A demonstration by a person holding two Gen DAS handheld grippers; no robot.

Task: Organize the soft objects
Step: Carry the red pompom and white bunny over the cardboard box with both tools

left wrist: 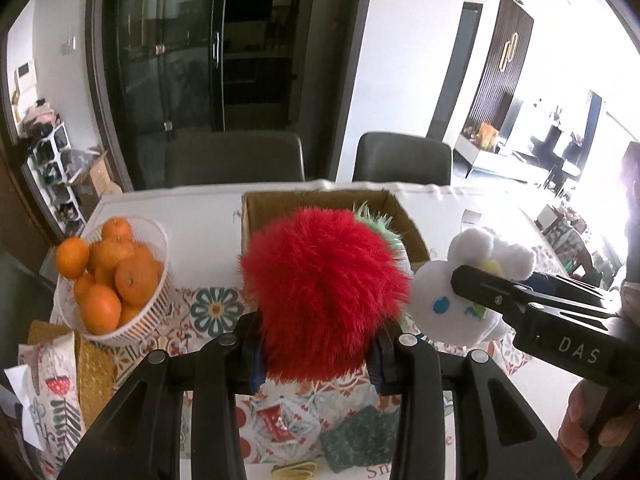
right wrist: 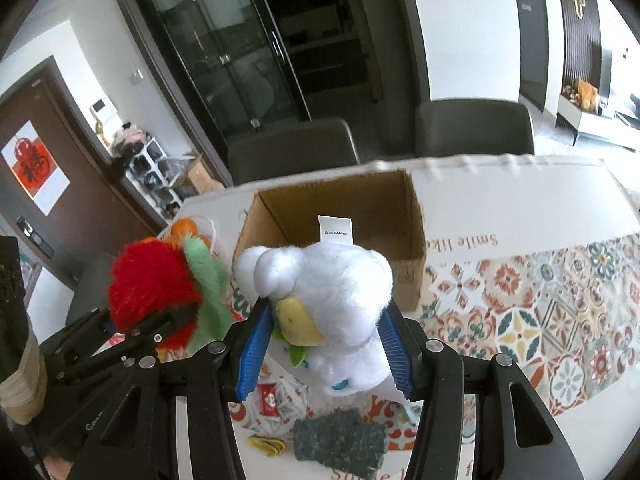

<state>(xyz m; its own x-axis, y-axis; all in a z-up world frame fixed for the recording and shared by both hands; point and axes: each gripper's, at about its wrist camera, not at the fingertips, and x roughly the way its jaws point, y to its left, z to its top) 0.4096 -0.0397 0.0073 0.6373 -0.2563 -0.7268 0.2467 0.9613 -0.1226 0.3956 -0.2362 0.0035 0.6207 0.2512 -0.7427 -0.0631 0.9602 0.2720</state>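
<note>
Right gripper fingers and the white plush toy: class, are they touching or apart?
Touching. In the right wrist view, both blue-padded fingers of the right gripper press against the sides of the white plush toy, holding it above the patterned tablecloth.

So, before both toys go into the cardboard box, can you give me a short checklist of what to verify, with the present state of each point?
1. Left gripper clamped on the red fluffy toy: ok.
2. Right gripper clamped on the white plush toy: ok.
3. Cardboard box open on top: ok.
4. Room inside the box: ok in the right wrist view, though its bottom is partly hidden.
5. Toys clear of each other: cannot tell, they hang close side by side.
6. Basket of oranges clear of the path: ok, left of the box.
</note>
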